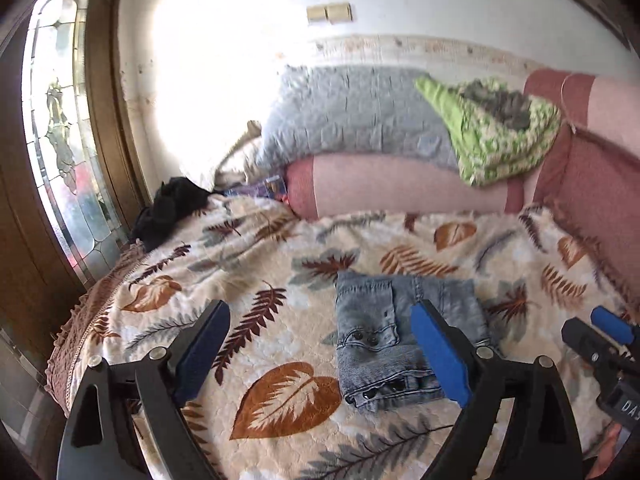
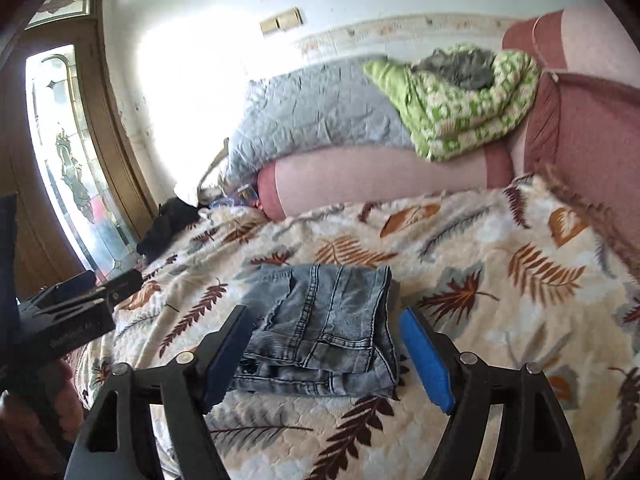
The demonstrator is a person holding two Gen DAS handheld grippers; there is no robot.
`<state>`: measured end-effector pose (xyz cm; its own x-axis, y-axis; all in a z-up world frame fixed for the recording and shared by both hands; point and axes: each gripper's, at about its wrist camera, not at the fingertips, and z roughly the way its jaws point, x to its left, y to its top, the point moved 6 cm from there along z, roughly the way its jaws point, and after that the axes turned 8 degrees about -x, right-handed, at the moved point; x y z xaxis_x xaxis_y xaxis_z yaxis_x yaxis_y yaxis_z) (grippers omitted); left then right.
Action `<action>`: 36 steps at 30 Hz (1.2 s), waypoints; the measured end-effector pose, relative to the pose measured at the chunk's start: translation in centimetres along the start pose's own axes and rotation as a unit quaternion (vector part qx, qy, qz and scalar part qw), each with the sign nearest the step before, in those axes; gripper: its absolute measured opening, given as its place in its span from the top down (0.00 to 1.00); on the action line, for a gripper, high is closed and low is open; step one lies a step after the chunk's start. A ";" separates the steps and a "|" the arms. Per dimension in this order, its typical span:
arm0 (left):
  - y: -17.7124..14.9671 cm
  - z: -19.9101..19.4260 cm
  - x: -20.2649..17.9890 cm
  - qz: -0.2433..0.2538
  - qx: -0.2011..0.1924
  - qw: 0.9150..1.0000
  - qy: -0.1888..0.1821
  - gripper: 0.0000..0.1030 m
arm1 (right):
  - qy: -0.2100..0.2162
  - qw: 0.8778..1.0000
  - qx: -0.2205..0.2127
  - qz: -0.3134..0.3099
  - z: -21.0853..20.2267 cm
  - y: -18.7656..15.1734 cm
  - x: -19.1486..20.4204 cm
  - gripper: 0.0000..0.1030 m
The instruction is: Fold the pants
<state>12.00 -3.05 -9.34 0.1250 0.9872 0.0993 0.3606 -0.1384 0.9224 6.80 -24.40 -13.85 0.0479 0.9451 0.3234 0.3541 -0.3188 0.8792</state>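
Grey-blue denim pants point(image 1: 372, 328) lie folded into a compact rectangle on a leaf-patterned blanket point(image 1: 260, 280) spread over the bed. My left gripper point(image 1: 320, 306) hangs open above the blanket. The folded pants sit just right of its middle, partly behind its right finger, and nothing is between the pads. In the right wrist view the pants point(image 2: 320, 300) lie straight ahead between the wide-spread blue pads of my right gripper point(image 2: 325, 314), which is open and raised off the cloth. Each gripper shows at the edge of the other's view: the right gripper point(image 1: 600, 332) and the left gripper point(image 2: 92, 288).
At the head of the bed a grey quilt point(image 1: 352, 116) and a green patterned blanket point(image 1: 504, 136) are piled on a pink bolster point(image 1: 400, 188). A black garment point(image 1: 168, 208) lies at the bed's far left corner. A wooden door with a glass pane point(image 1: 60, 128) stands to the left.
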 end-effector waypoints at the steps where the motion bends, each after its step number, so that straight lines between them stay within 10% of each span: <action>1: 0.5 -1.2 0.3 -0.003 -0.010 1.000 0.004 0.09 | -0.004 1.000 -0.008 0.001 -1.1 0.4 0.4 0.22; 11: 2.9 -9.1 1.6 0.009 -0.072 0.997 0.040 0.05 | -0.033 0.996 -0.066 -0.043 -8.2 1.7 3.7 0.20; 36: 2.1 -9.6 2.0 0.013 -0.056 0.998 0.037 0.05 | -0.042 0.992 -0.080 -0.091 -8.7 1.2 6.1 0.19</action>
<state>4.09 -0.64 -3.65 0.0632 0.9870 0.1479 0.2528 -0.1592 0.9543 -0.64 -19.60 -7.79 0.0770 0.9886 0.1291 0.2113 -0.1427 0.9669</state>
